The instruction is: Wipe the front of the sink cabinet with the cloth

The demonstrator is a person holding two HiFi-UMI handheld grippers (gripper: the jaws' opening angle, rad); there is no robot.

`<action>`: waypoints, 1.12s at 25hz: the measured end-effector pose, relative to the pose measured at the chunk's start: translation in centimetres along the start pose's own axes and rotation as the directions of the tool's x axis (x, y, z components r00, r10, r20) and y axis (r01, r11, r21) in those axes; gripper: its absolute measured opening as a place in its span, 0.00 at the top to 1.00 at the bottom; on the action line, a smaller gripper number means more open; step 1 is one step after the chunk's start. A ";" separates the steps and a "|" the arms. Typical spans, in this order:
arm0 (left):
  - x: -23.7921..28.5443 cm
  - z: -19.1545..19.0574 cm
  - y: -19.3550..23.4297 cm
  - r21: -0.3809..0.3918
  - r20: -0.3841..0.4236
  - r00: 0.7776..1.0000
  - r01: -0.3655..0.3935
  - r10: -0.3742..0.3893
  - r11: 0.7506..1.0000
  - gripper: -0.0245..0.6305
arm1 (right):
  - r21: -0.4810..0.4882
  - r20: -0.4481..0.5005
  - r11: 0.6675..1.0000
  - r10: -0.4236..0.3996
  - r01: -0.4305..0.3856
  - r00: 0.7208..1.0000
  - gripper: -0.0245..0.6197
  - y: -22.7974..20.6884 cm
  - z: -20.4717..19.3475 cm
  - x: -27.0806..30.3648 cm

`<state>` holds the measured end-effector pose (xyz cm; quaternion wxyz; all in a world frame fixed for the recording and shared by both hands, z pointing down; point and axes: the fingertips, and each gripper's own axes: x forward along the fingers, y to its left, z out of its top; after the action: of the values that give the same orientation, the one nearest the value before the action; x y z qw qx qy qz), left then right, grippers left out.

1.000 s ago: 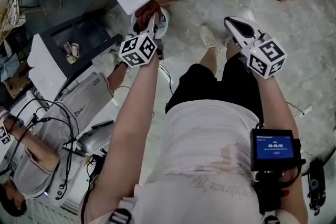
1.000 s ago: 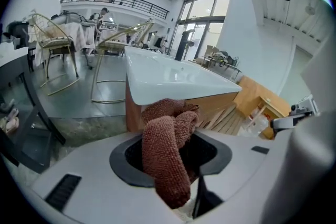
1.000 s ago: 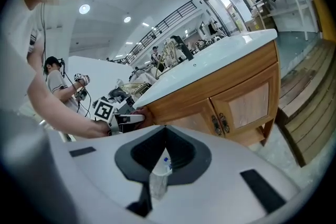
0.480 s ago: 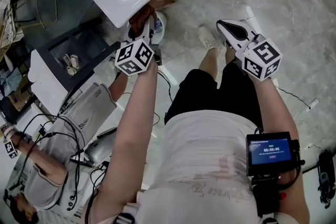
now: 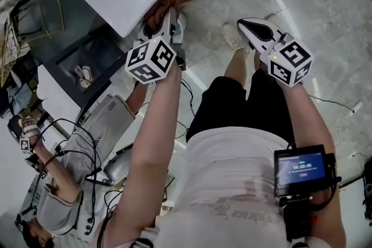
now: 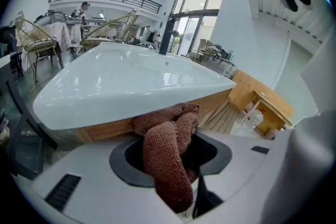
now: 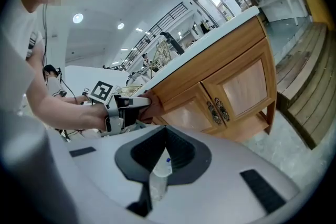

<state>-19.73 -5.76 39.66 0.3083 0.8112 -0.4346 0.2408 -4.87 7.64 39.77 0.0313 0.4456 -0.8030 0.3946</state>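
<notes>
Brown cloth (image 6: 167,165) gripped in left claw (image 5: 168,23), bunched against cabinet (image 7: 231,86) front; right claw (image 7: 159,173) clenched shut.

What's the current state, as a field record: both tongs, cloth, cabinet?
left tongs: shut on the cloth
cloth: brown, bunched, pressed against the cabinet front just under the white countertop
right tongs: shut, nothing between them, held away from the cabinet above the floor
cabinet: wooden, two doors shut, metal handles side by side
</notes>
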 end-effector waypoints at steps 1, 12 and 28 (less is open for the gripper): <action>0.1 0.1 -0.4 -0.002 -0.006 1.000 0.005 -0.005 1.000 0.69 | 0.005 0.001 1.000 -0.001 0.001 1.000 0.94 0.0 -0.3 -0.1; 7.5 -1.5 -5.2 0.019 -0.023 0.997 0.080 -0.079 0.997 0.69 | 0.075 0.032 0.997 -0.009 0.007 0.999 0.94 -4.7 -4.5 0.1; 14.4 -1.3 -13.1 -0.048 -0.056 0.993 0.097 -0.100 0.994 0.69 | 0.157 0.012 0.987 0.035 -0.036 0.999 0.94 -7.4 -7.7 -0.4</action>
<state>-1.44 -7.20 46.26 0.3504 0.8173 -0.3902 0.2388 -1.49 10.87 49.36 -0.0148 0.4340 -0.7774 0.4550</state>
